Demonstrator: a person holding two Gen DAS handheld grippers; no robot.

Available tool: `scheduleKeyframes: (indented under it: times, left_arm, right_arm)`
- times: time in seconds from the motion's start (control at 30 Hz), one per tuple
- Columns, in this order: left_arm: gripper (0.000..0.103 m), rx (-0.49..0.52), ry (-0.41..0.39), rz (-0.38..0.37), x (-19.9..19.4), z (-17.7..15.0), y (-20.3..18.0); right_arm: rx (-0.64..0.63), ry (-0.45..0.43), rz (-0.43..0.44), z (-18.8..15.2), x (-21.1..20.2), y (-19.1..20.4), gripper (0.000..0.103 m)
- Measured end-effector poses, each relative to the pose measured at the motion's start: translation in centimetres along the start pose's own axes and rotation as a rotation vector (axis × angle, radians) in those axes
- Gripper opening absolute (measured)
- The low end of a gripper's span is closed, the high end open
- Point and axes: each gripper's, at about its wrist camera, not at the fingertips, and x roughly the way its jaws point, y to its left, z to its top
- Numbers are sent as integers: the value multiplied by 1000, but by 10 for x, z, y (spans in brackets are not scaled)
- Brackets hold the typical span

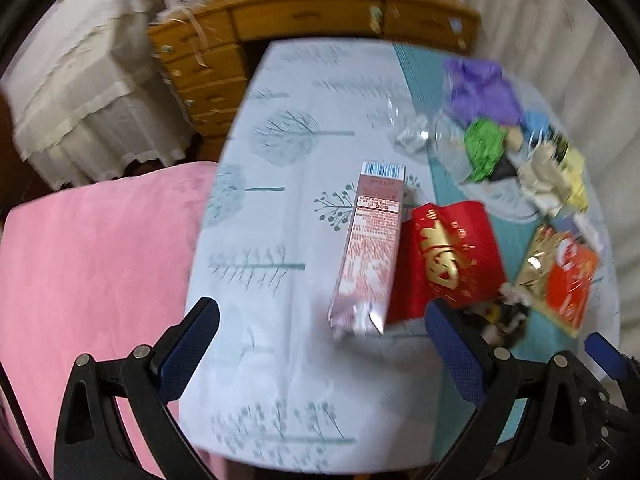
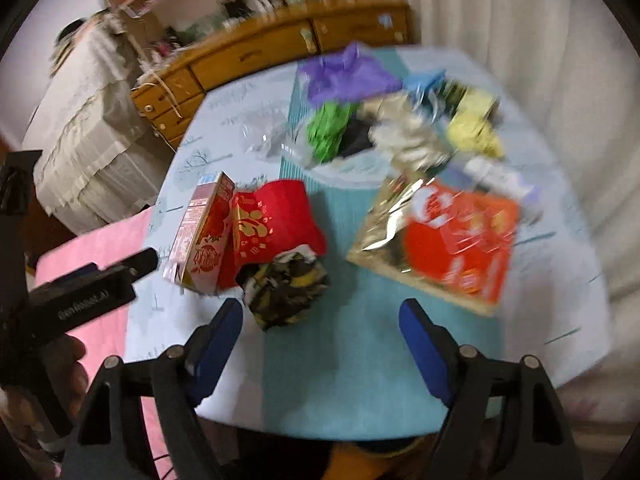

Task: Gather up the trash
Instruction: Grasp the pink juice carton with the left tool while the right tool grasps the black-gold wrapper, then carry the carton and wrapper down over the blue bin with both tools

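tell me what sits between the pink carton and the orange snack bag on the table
The red packet leans against the pink carton, with a crumpled dark wrapper before it; then bare teal cloth up to the orange snack bag, clearest from the right wrist.

Bench [image 1: 280,360] under pale tree-print cloth. Items: pink-and-white printed carton [image 1: 370,248], lying flat, touching red gold-patterned paper packet [image 1: 452,256]; orange-and-gold foil wrapper [image 1: 560,276]; crumpled purple plastic bag [image 1: 480,88]; green crumpled scrap [image 1: 484,148]. Left hand-held gripper [image 1: 320,332], jaws wide apart, nothing between.

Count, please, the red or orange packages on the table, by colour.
Pink-red carton: 1
Red packet with gold print: 1
Orange and gold bag: 1
Total: 3
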Motion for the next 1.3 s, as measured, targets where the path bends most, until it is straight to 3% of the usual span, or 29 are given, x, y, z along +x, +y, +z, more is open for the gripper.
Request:
scheduleKeyframes:
  times: [0.17, 0.37, 0.4, 0.47, 0.53, 0.6, 0.97, 1.3]
  left_arm:
    - [102, 118, 75, -32, 43, 24, -8]
    - [99, 161, 151, -93, 78, 41, -10]
    - [91, 163, 175, -112, 85, 43, -10]
    - [72, 160, 221, -148, 95, 46, -9]
    - [46, 147, 283, -186, 107, 47, -8]
    - [38, 143, 281, -197, 108, 47, -6]
    - [36, 144, 231, -182, 78, 35, 7]
    - [36, 60, 98, -122, -3, -10, -1]
  right_arm:
    - [108, 87, 7, 8, 46, 5, 81]
    - [194, 129, 54, 9, 73, 6, 80]
    - [201, 133, 62, 9, 75, 7, 78]
    - [218, 149, 103, 10, 80, 8, 66]
    - [239, 168, 162, 12, 84, 9, 53]
    - [248, 180, 182, 12, 86, 12, 48]
    - [223, 171, 221, 7, 63, 3, 41]
    - [104, 134, 279, -11, 16, -13, 40]
